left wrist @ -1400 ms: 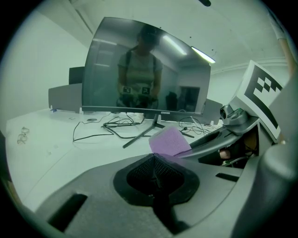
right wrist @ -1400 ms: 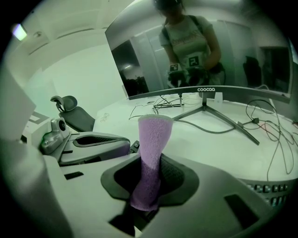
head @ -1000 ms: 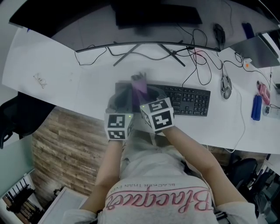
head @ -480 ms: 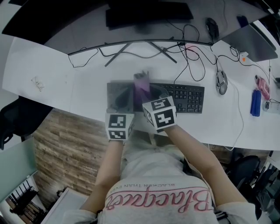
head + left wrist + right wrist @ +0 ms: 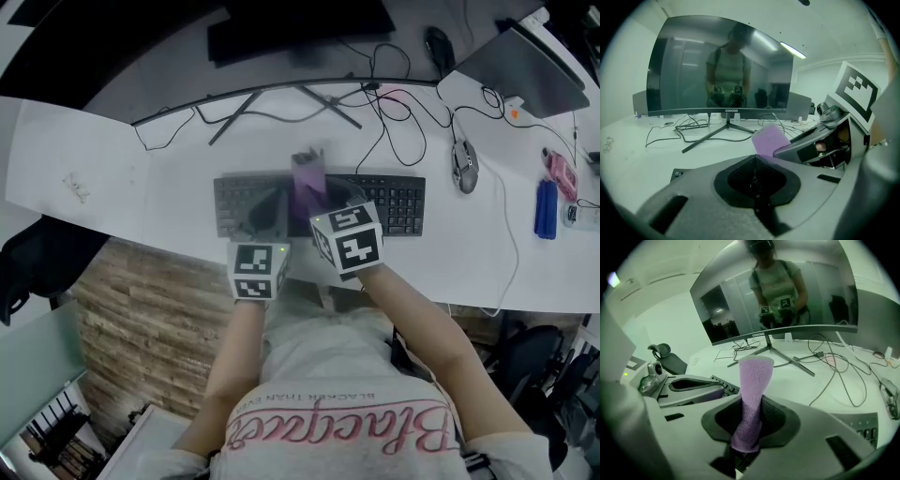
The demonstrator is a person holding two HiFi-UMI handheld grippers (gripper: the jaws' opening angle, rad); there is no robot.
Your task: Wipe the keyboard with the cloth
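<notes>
Now the right gripper (image 5: 746, 427) clamps its fingers on the purple cloth (image 5: 752, 385), which stands up over the middle of the keyboard (image 5: 394, 202) on the desk (image 5: 112, 159), while the left gripper (image 5: 756, 180), fingers shut and empty, hovers just beside it.

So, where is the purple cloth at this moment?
Head view, centre: the cloth is clamped in the right gripper over the middle of the keyboard, the left gripper close on its left.

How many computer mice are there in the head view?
2. A grey mouse lies right of the keyboard; a black mouse lies farther back, near the top edge. Others may be hidden.
</notes>
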